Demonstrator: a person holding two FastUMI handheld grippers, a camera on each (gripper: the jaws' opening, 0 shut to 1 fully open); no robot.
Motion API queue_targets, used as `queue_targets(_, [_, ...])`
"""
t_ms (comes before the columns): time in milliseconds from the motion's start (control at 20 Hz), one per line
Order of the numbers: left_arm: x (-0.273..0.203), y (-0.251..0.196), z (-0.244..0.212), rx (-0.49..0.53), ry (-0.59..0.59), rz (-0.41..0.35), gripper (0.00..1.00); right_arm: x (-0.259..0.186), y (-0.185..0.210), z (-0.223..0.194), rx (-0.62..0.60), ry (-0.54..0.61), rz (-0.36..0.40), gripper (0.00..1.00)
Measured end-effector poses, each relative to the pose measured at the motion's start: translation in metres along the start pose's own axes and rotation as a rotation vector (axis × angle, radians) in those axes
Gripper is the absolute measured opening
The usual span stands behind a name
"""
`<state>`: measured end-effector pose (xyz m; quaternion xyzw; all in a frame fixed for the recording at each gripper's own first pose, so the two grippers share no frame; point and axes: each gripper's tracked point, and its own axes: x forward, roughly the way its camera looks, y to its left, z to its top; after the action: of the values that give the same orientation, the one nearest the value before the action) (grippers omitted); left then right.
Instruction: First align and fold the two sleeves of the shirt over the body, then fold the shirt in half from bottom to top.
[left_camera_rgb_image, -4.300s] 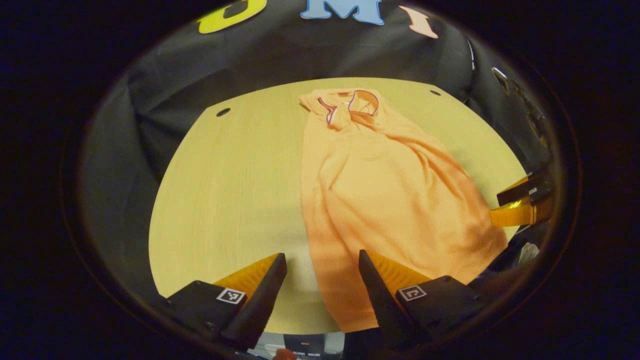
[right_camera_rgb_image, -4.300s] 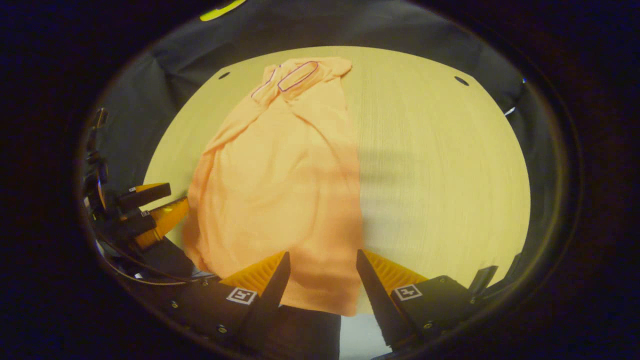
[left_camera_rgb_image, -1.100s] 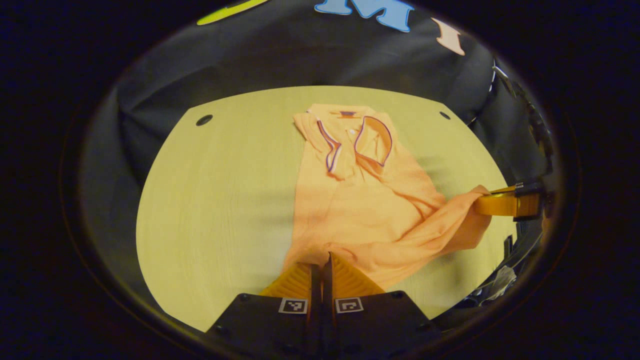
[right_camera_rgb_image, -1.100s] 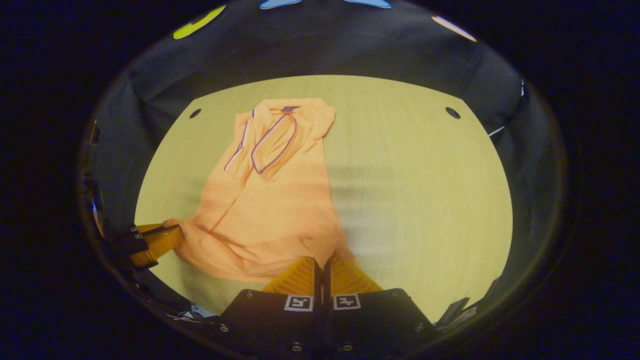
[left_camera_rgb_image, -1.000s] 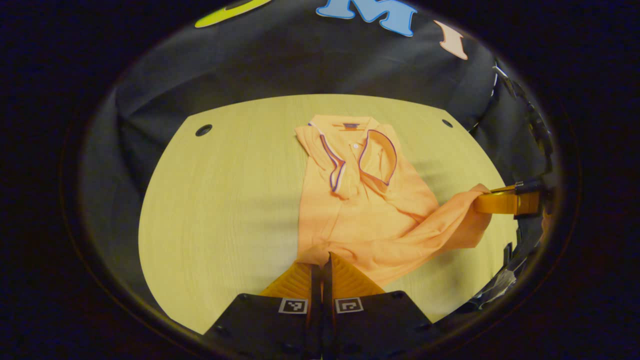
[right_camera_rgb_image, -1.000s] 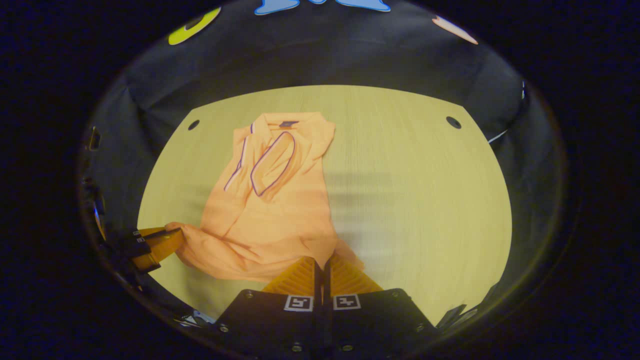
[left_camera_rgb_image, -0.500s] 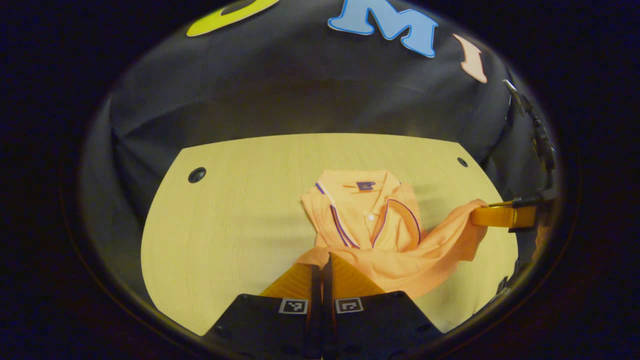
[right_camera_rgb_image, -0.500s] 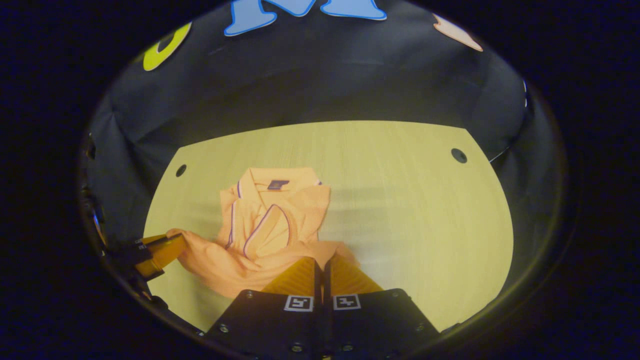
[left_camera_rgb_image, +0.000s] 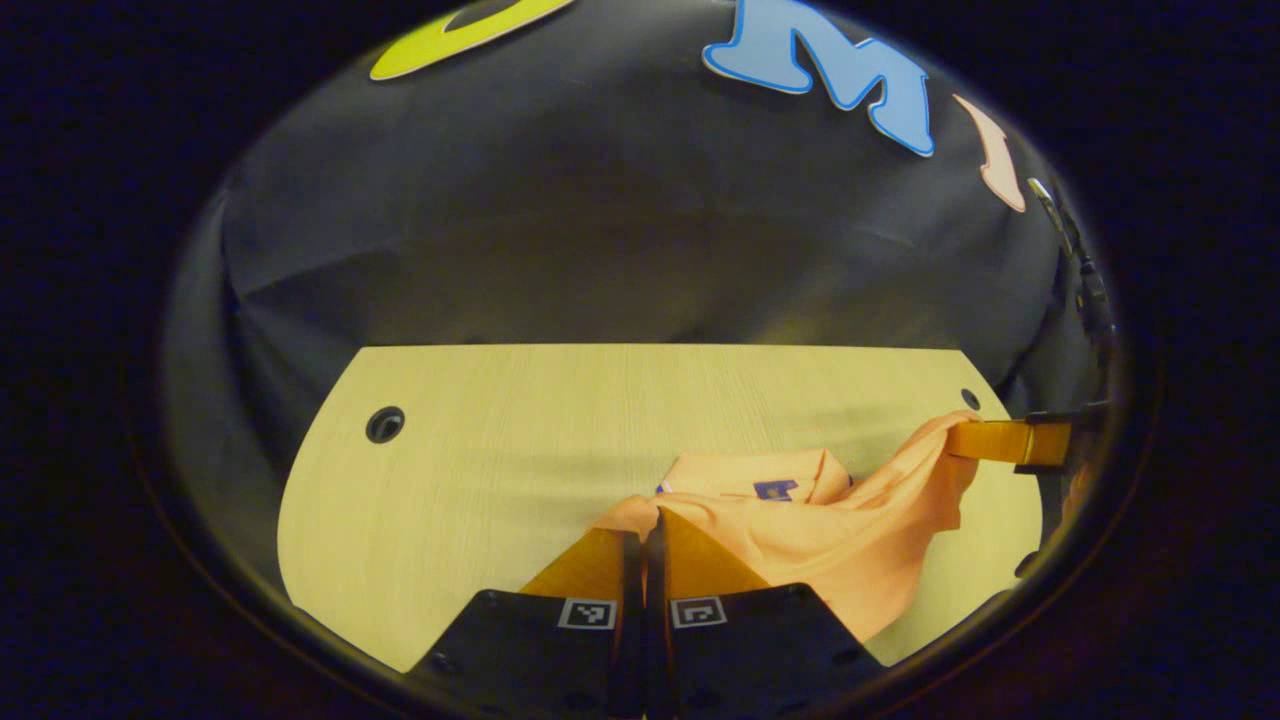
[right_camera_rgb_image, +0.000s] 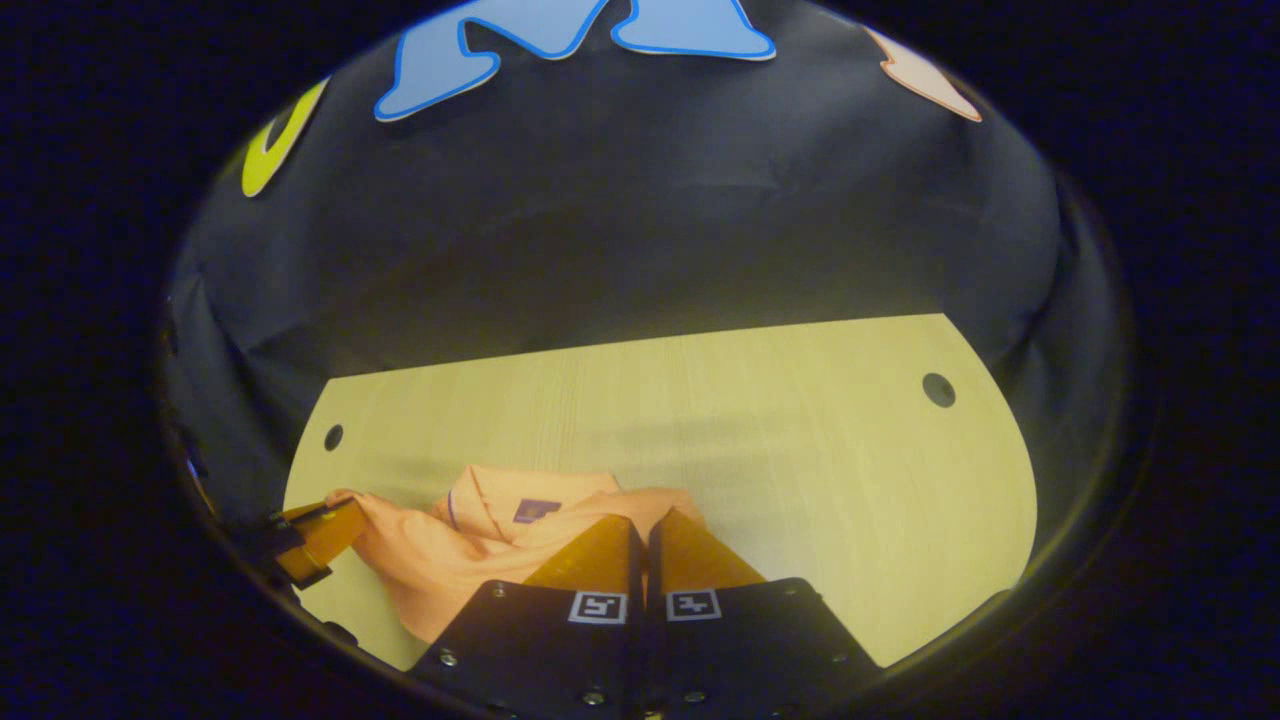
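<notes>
The orange polo shirt (left_camera_rgb_image: 850, 550) lies on the pale wooden table (left_camera_rgb_image: 480, 440). Its bottom hem is lifted and carried over the body up to the collar (left_camera_rgb_image: 770, 488). My left gripper (left_camera_rgb_image: 645, 520) is shut on the hem's left corner. In the same view the right gripper (left_camera_rgb_image: 960, 440) holds the hem's other corner at the right edge. In the right gripper view my right gripper (right_camera_rgb_image: 645, 525) is shut on the shirt (right_camera_rgb_image: 440, 570), whose collar label (right_camera_rgb_image: 535, 510) peeks out behind the raised hem. The left gripper (right_camera_rgb_image: 345, 515) pinches the cloth at the far left.
Round cable holes mark the tabletop, one (left_camera_rgb_image: 385, 424) at the left in the left gripper view and one (right_camera_rgb_image: 938, 389) at the right in the right gripper view. Bare table (right_camera_rgb_image: 800, 470) stretches right of the shirt. The booth's black cloth stands just behind the table's far edge.
Both grippers, shut on the hem, have carried it forward over the shirt towards the collar. The body and most of the collar are now covered by the raised cloth.
</notes>
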<state>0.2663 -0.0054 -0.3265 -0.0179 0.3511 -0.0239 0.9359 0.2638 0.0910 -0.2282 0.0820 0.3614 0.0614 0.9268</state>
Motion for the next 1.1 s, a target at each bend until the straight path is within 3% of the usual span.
queue_targets(350, [0.043, -0.002, 0.027, -0.048, -0.115, 0.029, 0.06, 0.047, -0.011, 0.033, 0.048, -0.091, -0.038, 0.00])
queue_targets(850, [0.086, 0.007, 0.006, -0.051, -0.062, 0.041, 0.05, 0.087, -0.017, 0.025, 0.046, -0.061, -0.043, 0.01])
queue_targets(900, [0.086, 0.003, 0.004, -0.065, -0.054, 0.019, 0.10, 0.089, -0.018, 0.024, 0.034, -0.063, -0.044, 0.08])
queue_targets(950, [0.084, -0.002, 0.004, -0.080, -0.050, -0.001, 0.17, 0.089, -0.018, 0.023, 0.026, -0.066, -0.042, 0.08])
queue_targets(1000, [0.082, -0.008, 0.005, -0.092, -0.053, -0.017, 0.37, 0.090, -0.019, 0.022, 0.020, -0.068, -0.045, 0.12])
queue_targets(1100, [0.079, -0.013, 0.010, -0.077, -0.065, -0.016, 0.79, 0.084, -0.015, 0.019, 0.009, -0.062, -0.054, 0.42])
